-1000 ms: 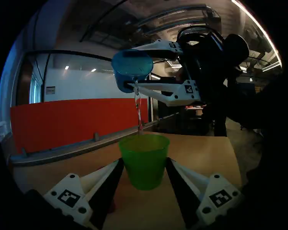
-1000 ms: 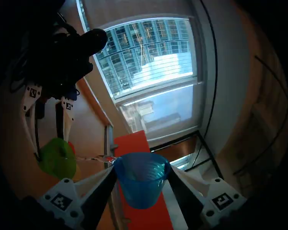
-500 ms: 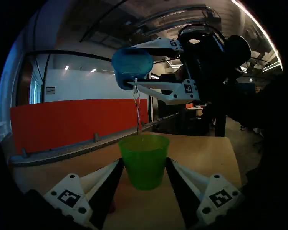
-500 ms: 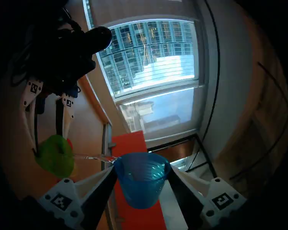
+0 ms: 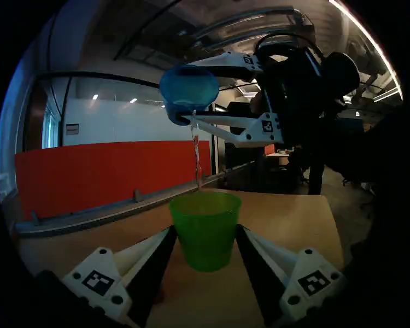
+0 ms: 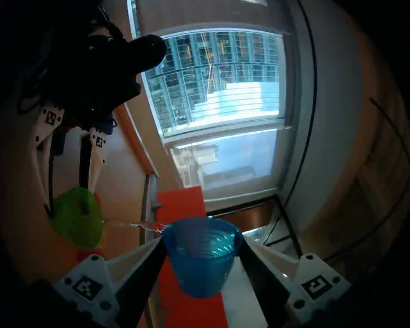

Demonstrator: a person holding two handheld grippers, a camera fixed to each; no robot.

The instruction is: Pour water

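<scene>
A green cup (image 5: pixel 205 229) stands upright on the wooden table (image 5: pixel 292 218), and my left gripper (image 5: pixel 205 246) is shut on its sides. Above it hangs a blue cup (image 5: pixel 188 94), tipped over on its side, held by my right gripper (image 5: pixel 194 90). A thin stream of water (image 5: pixel 195 156) falls from the blue cup's lip into the green cup. In the right gripper view the blue cup (image 6: pixel 201 257) sits between the fingers of my right gripper (image 6: pixel 201 262), water (image 6: pixel 131 224) runs from its rim to the green cup (image 6: pixel 75 217), and the left gripper (image 6: pixel 68 208) holds that cup.
An orange wall panel (image 5: pixel 95 169) and a metal rail (image 5: pixel 117 205) run along the table's far edge. A large window (image 6: pixel 221 104) faces the right gripper. A small red object (image 6: pixel 87 255) lies on the table by the green cup.
The blue cup has tipped slightly further and risen a little. Water keeps streaming into the green cup, which has not moved.
</scene>
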